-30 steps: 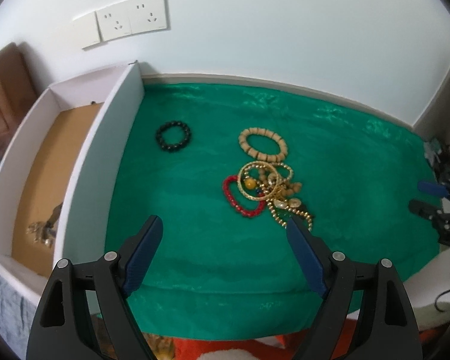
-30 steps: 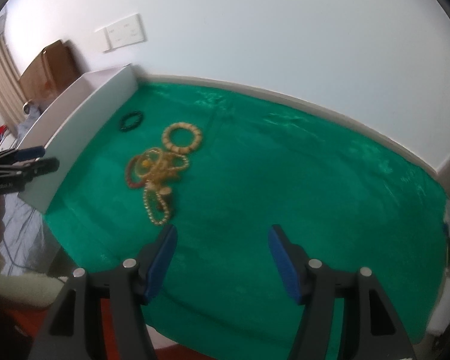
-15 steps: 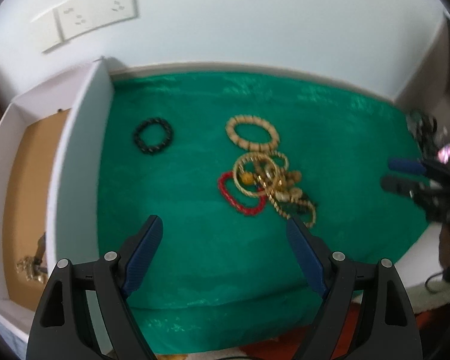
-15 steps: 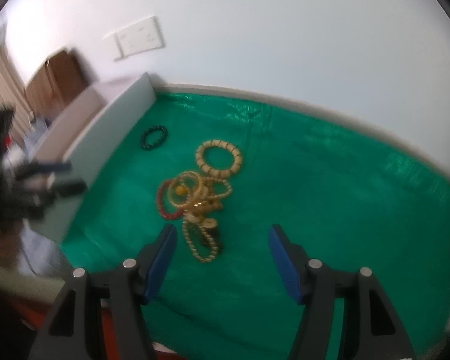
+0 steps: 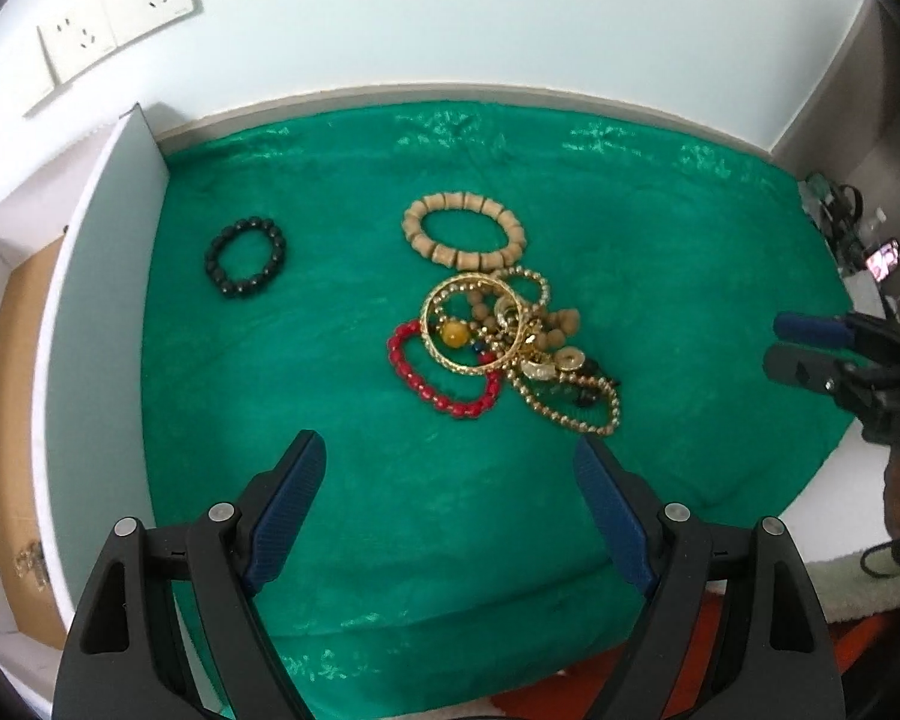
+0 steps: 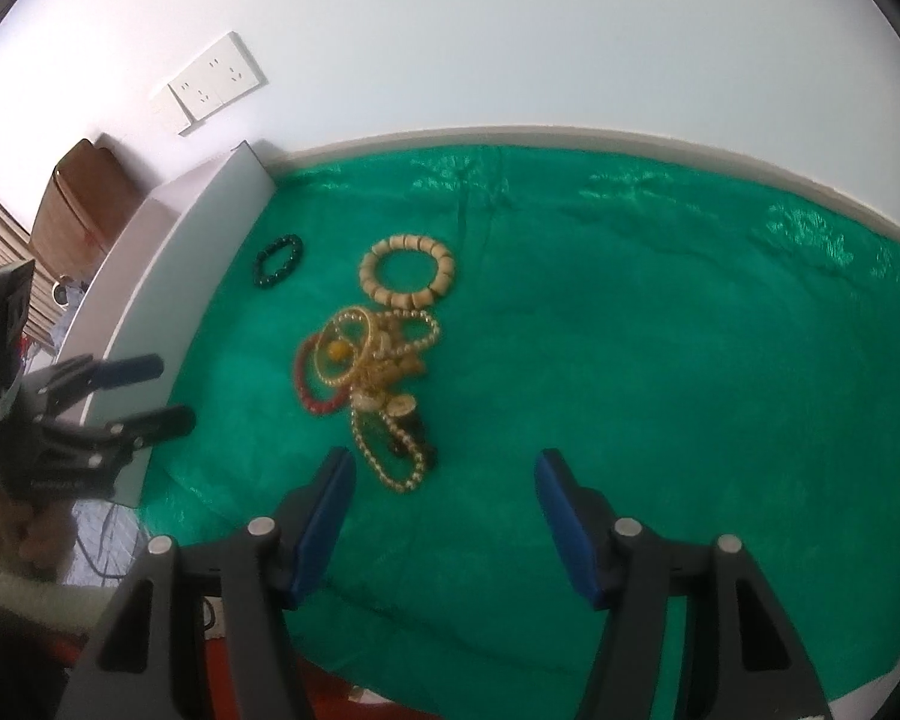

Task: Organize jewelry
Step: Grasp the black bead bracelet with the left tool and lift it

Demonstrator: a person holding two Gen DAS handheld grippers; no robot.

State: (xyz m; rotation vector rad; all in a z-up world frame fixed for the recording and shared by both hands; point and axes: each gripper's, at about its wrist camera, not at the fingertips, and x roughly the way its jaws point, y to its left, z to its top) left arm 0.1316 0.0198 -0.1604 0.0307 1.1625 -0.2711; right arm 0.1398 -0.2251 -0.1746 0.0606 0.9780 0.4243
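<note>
Both hand-held grippers have closed in on the jewelry pile (image 5: 498, 342) — left hand-held gripper (image 5: 450, 504) wide, empty; right hand-held gripper (image 6: 444, 504) narrower, just been closing, empty. Pile sits at twelve o'clock on the green worktop (image 5: 330, 540) — pickup looks next.

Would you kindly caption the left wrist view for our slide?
Open left tool above green cloth, facing tangled bracelets; black bead bracelet lies apart.
</note>
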